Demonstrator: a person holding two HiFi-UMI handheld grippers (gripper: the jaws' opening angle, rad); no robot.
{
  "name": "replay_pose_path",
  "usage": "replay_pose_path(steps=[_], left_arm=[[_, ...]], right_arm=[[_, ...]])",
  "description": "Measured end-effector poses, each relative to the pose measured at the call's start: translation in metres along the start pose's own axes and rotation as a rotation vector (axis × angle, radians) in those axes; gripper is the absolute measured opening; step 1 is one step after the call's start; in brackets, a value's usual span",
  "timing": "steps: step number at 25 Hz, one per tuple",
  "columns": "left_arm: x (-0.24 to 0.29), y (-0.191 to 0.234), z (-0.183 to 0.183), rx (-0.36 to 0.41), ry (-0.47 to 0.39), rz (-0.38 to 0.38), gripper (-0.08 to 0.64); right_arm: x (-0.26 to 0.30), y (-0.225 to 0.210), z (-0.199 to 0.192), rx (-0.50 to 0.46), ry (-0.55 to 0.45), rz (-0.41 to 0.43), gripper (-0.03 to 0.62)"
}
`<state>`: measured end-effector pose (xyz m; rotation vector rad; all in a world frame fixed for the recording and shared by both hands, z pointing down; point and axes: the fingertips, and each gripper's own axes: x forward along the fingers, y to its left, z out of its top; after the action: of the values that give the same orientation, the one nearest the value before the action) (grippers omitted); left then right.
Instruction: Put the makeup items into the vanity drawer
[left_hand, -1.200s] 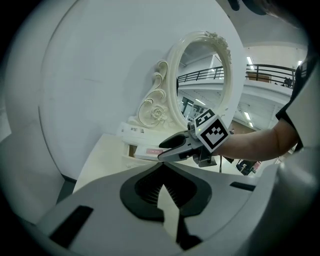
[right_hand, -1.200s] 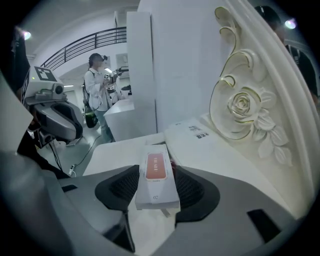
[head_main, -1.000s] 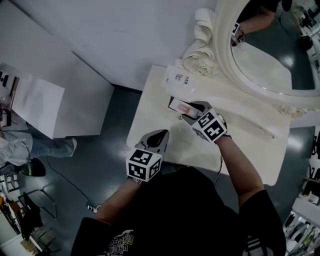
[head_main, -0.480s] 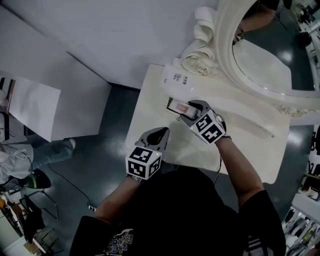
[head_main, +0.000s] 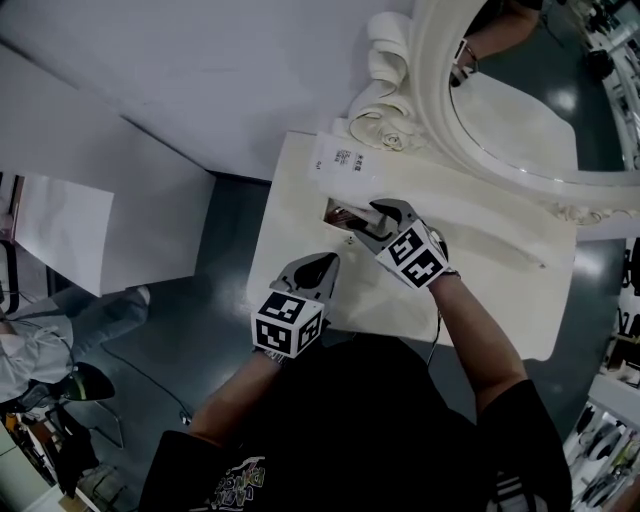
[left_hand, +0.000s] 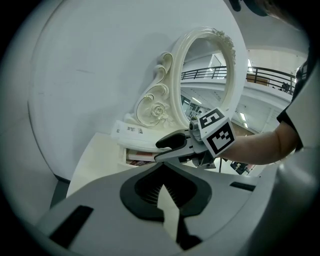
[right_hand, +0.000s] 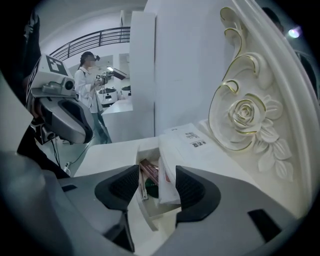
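**Right gripper poised over the open drawer, makeup items already inside**

The right gripper (right_hand: 159, 189) is the nearer one, its jaws spread wide and holding nothing. Straight ahead between them is the cream, box-walled vanity drawer (right_hand: 146, 151), sunk into the smooth matte tabletop (head_main: 480, 290). In it lie a slim brown-pink stick (right_hand: 149, 171) and a dark green round piece (right_hand: 152, 191). The stick's long axis runs away from the jaws, along the drawer. A flat white printed panel (right_hand: 177, 145) overlaps the drawer's right side, its near corner closest to the right-hand jaw; whether they touch is unclear. The left gripper (head_main: 312, 268) hangs near the table's front edge, jaws together and empty. Closing the drawer looks like the remaining step.
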<state>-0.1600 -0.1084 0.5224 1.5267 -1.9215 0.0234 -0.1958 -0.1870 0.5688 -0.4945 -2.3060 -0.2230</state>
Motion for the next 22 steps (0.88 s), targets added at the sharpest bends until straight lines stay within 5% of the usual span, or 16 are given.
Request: replay_pose_path(steps=[6,8,9,22], left_arm=[[0.005,-0.001,0.003,0.004,0.003,-0.015,0.008],[0.006,-0.003,0.005,0.008,0.004,-0.021,0.008],[0.007,-0.005,0.005,0.011,0.006,-0.025,0.008],[0.001,-0.034,0.013,0.073,-0.011,-0.030,0.008]], right_arm=[[-0.011,-0.009,0.002,0.072,-0.042,-0.034,0.224],[-0.020,-0.017,0.002,0.111,-0.075,-0.077,0.052],[-0.025,-0.020,0.001,0.134,-0.089,-0.097,0.031],[-0.117,-0.026,-0.018,0.419,-0.288,-0.273,0.029]])
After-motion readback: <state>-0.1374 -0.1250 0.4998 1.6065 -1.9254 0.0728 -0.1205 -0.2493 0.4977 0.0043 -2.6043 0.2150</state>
